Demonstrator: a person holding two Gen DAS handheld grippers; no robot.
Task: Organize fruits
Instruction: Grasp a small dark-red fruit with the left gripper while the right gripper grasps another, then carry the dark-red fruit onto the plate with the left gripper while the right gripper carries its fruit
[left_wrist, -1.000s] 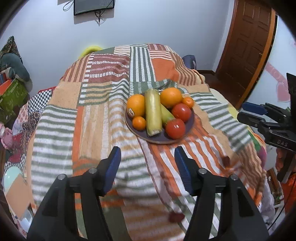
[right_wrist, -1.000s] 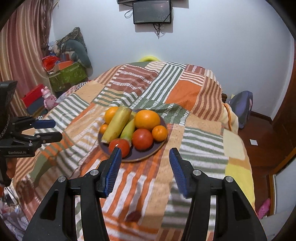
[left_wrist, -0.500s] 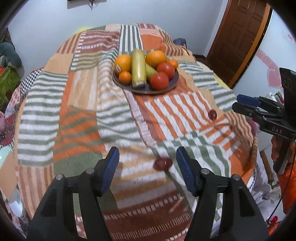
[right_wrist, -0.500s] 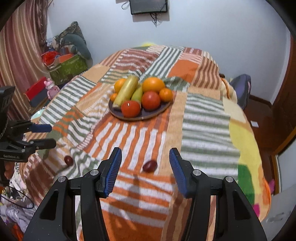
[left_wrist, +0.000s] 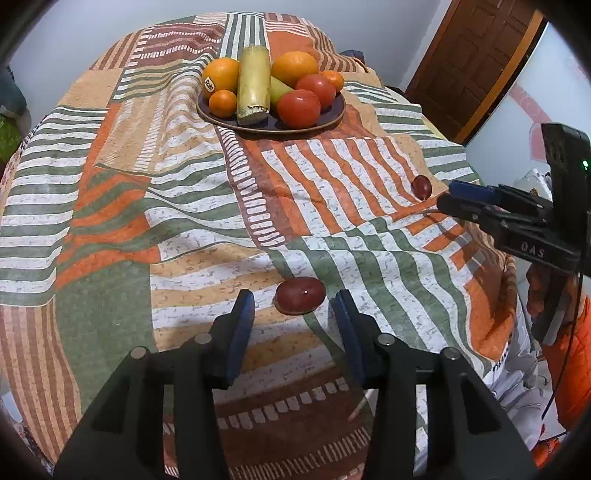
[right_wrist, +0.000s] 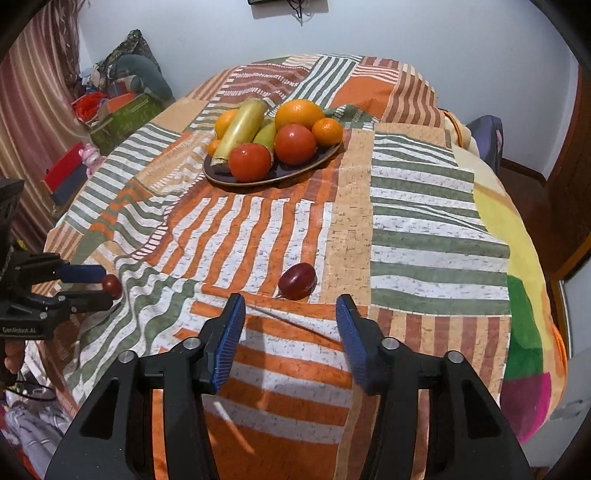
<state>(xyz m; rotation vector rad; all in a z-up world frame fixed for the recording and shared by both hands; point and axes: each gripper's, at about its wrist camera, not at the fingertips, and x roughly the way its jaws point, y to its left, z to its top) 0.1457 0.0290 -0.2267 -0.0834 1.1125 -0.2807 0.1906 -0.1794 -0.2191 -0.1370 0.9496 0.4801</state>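
A dark plate (left_wrist: 334, 116) far back on the cover holds oranges (left_wrist: 221, 75), tomatoes (left_wrist: 298, 108) and a long yellow-green stalk (left_wrist: 253, 86). Two small dark red fruits lie loose on the cover. One red fruit (left_wrist: 301, 295) sits between the tips of my left gripper (left_wrist: 293, 304); its jaws are closing, with gaps on both sides. The other red fruit (right_wrist: 297, 280) lies just ahead of my right gripper (right_wrist: 290, 306), whose jaws are also closing with nothing between the pads. Each gripper points steeply down.
The striped patchwork cover (right_wrist: 424, 236) drapes a rounded surface that falls away at the right and front edges. A wooden door (left_wrist: 476, 62) stands at the right. Boxes and clutter (right_wrist: 122, 110) sit on the left, and a hand in an orange sleeve (left_wrist: 565, 354) holds the right gripper.
Both grippers have sunk toward the cover and tipped down. The plate has receded to the back, and a red fruit now lies at each gripper's tips. Both jaws have narrowed.
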